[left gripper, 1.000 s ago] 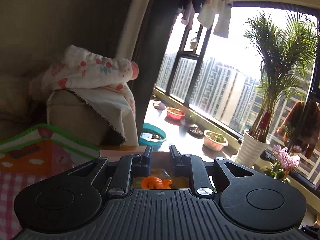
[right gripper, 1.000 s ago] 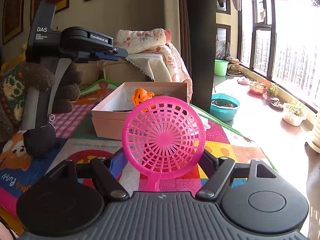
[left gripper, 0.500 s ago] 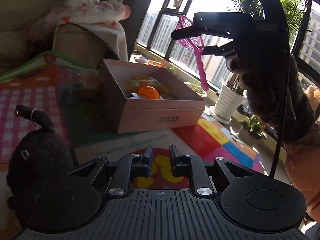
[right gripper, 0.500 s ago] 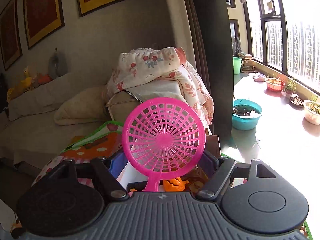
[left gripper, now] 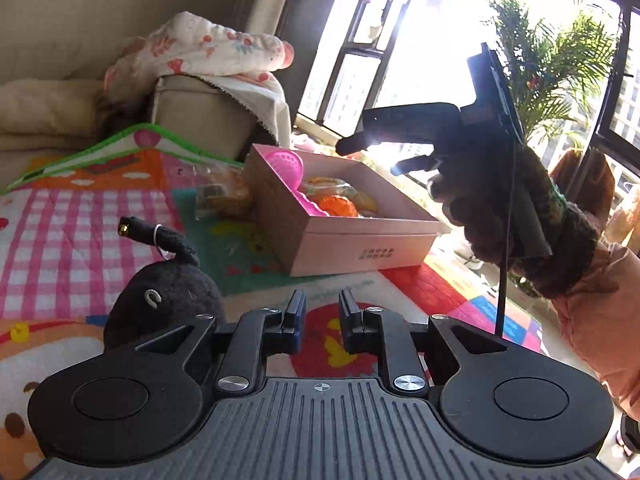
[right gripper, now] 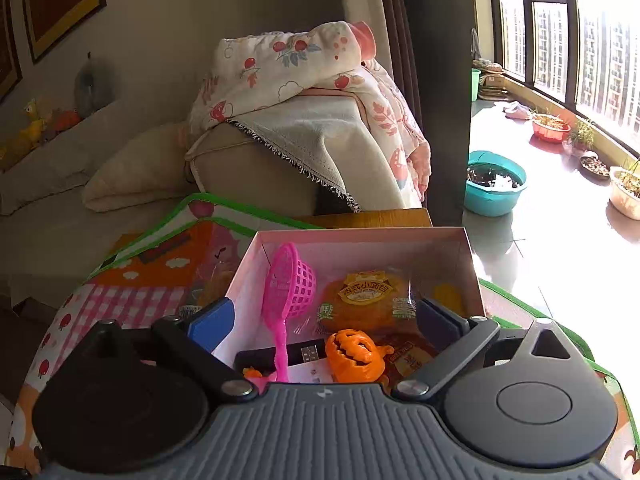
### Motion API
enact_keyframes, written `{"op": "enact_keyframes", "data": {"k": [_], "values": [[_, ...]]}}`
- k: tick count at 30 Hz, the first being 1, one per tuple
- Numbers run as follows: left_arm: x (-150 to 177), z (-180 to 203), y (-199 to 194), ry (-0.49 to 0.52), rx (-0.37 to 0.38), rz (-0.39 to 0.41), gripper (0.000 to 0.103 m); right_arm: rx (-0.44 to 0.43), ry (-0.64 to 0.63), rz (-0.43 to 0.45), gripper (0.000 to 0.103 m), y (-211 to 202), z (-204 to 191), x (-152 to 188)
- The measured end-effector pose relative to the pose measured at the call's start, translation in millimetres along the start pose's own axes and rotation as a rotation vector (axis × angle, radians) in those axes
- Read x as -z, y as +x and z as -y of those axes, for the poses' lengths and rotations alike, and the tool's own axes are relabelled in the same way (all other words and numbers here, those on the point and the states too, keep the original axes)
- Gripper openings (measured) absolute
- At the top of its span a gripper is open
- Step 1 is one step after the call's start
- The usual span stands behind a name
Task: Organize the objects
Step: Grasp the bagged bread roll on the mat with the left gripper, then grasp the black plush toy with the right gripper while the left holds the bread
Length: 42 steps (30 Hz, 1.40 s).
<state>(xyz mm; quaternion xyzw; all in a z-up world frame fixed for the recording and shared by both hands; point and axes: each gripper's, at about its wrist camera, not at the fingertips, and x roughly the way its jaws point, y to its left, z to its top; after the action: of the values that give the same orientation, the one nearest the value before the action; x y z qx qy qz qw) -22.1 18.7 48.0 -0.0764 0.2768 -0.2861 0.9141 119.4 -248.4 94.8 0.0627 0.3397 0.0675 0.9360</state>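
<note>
A pink cardboard box (left gripper: 360,246) sits on the play mat; it also shows in the right wrist view (right gripper: 472,256). Inside lie a pink toy net (right gripper: 286,296), an orange pumpkin toy (right gripper: 354,356), a packaged bun (right gripper: 366,298) and a black stick-like item (right gripper: 298,354). My right gripper (right gripper: 324,322) is open and empty, just above the box's near side; it shows over the box in the left wrist view (left gripper: 376,154). My left gripper (left gripper: 322,318) is empty, its jaws a narrow gap apart, low over the mat. A black plush toy (left gripper: 164,300) lies just left of it.
A colourful play mat (left gripper: 80,220) covers the surface. A snack packet (left gripper: 220,196) lies left of the box. A sofa arm with a floral blanket (right gripper: 300,92) stands behind. A teal basin (right gripper: 494,182) and plant pots (right gripper: 550,128) line the window side.
My right gripper has opened and let go of the pink net, which now lies in the box. The right gripper dropped lower over the box. The left gripper moved slightly.
</note>
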Motion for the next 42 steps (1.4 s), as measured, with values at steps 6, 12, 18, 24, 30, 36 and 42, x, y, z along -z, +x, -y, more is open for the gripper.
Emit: {"op": "enact_keyframes", "data": {"k": [6, 12, 18, 24, 30, 36, 42], "values": [[-44, -10, 15, -0.026, -0.016, 0.087, 0.020, 0.098, -0.121, 0.054, 0.101, -35, 0, 37], [-115, -98, 79, -0.408, -0.030, -0.018, 0.020, 0.104, -0.215, 0.084, 0.103, -54, -8, 90], [-123, -155, 146, -0.656, -0.009, -0.167, 0.020, 0.078, -0.283, 0.091, 0.103, -51, -19, 134], [-126, -172, 175, -0.652, -0.057, -0.200, 0.020, 0.026, -0.227, 0.074, 0.103, -45, -8, 141], [-126, -167, 205, -0.605, -0.048, -0.250, 0.047, -0.014, -0.186, 0.046, 0.103, -40, -1, 139], [-124, -160, 213, -0.612, -0.057, -0.224, 0.050, -0.022, -0.156, 0.038, 0.103, -37, 3, 138], [-119, -165, 202, -0.689, -0.017, -0.255, 0.040, -0.006, -0.134, 0.033, 0.103, -35, 6, 138]]}}
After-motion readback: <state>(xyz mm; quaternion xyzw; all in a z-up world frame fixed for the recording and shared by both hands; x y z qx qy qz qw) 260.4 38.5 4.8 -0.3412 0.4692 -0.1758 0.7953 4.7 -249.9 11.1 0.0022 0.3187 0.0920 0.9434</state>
